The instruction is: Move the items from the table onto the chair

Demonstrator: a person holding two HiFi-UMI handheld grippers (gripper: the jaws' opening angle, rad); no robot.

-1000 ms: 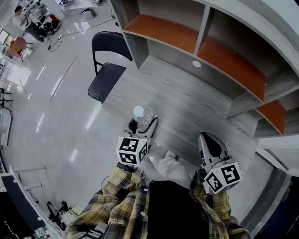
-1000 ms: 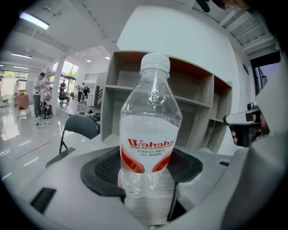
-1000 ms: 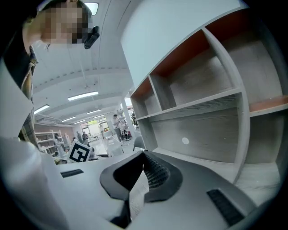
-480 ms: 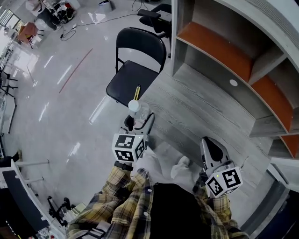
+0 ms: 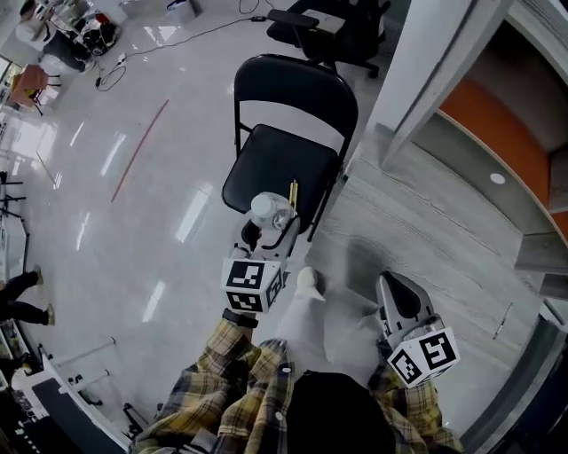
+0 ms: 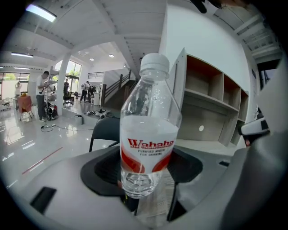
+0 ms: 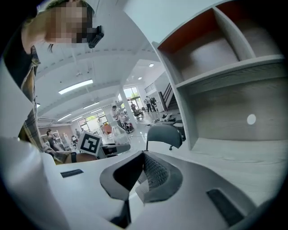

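A clear water bottle (image 5: 269,213) with a white cap and a red-lettered label stands upright between the jaws of my left gripper (image 5: 266,232), which is shut on it. In the head view the bottle hangs over the near edge of the black folding chair (image 5: 275,160), where a thin yellow pencil-like stick (image 5: 293,193) lies on the seat. In the left gripper view the bottle (image 6: 148,134) fills the middle, with the chair (image 6: 104,130) behind it. My right gripper (image 5: 399,297) is at the lower right over the grey table (image 5: 444,230). Its jaws are shut and hold nothing (image 7: 144,173).
A shelf unit with orange-backed compartments (image 5: 506,133) rises beyond the table at the right. A black office chair (image 5: 328,22) stands behind the folding chair. Shiny pale floor (image 5: 133,204) spreads to the left, with a red line and cables on it.
Both grippers and the view have swung from the table toward the folding chair. The bottle, still gripped, now hangs at the seat's near edge. The pencil-like stick on the seat has come into view.
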